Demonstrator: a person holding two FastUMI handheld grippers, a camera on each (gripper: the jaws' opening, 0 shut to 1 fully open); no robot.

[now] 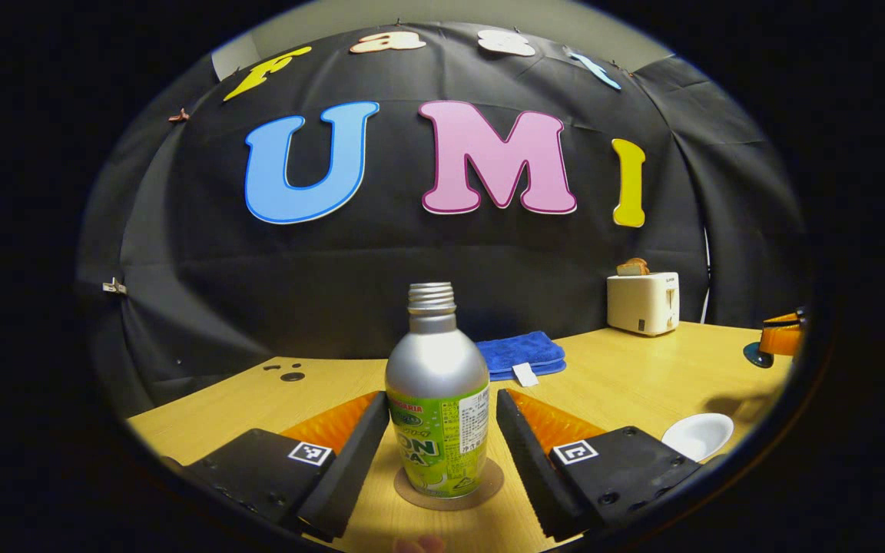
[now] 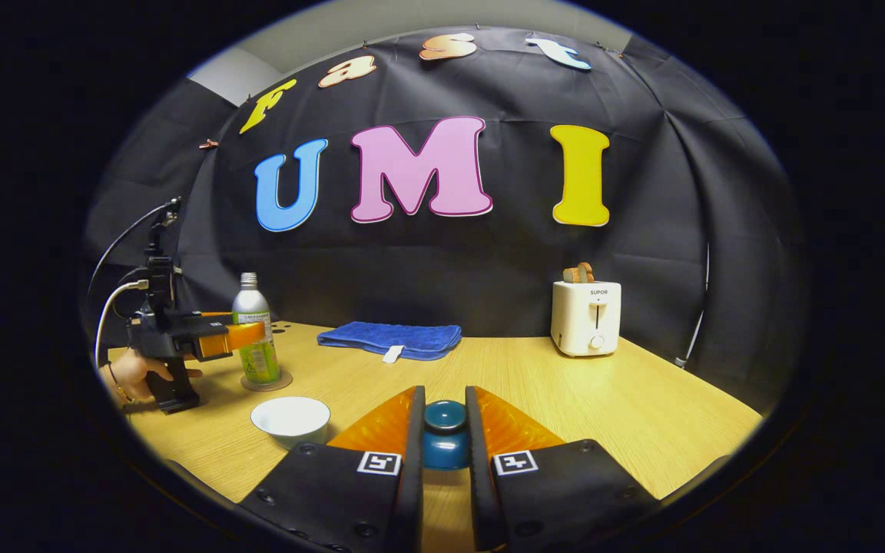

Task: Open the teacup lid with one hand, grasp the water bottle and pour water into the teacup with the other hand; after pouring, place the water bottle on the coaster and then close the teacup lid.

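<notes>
Left gripper view. Left tongs (image 1: 441, 442): fingers apart, one on each side of the water bottle (image 1: 437, 392), a gap showing on both sides, no contact seen. Water bottle: silver metal, green label, cap off, threaded neck open; contents cannot be seen. It stands upright on a round brown coaster (image 1: 450, 491) on the wooden tabletop (image 1: 627, 384). Behind it, a folded blue towel (image 1: 523, 353) with a white tag. Far right, a white toaster (image 1: 642, 302) with a slice of bread standing in its slot. At the right edge, part of the right tongs (image 1: 780, 338). Near right, a white teacup (image 1: 697, 435), lid off, seen from its open side; whether it holds water cannot be told.

Right gripper view. Right tongs (image 2: 444, 453): fingers drawn close and clamped on a dark blue teacup lid (image 2: 445, 434), knob uppermost, held between them above the tabletop (image 2: 604, 399). To the left, the white teacup (image 2: 291, 418) sits open on the tabletop, apart from the lid; its interior shows white, and any water in it cannot be made out. Further left, the water bottle (image 2: 256, 338) stands on the coaster (image 2: 267, 382), with the left tongs (image 2: 246, 334) at its sides and a hand (image 2: 135, 372) gripping the handle. Cables rise from that gripper. Blue towel (image 2: 390, 339) at centre rear; toaster (image 2: 585, 315) at right rear, bread in the slot.
</notes>
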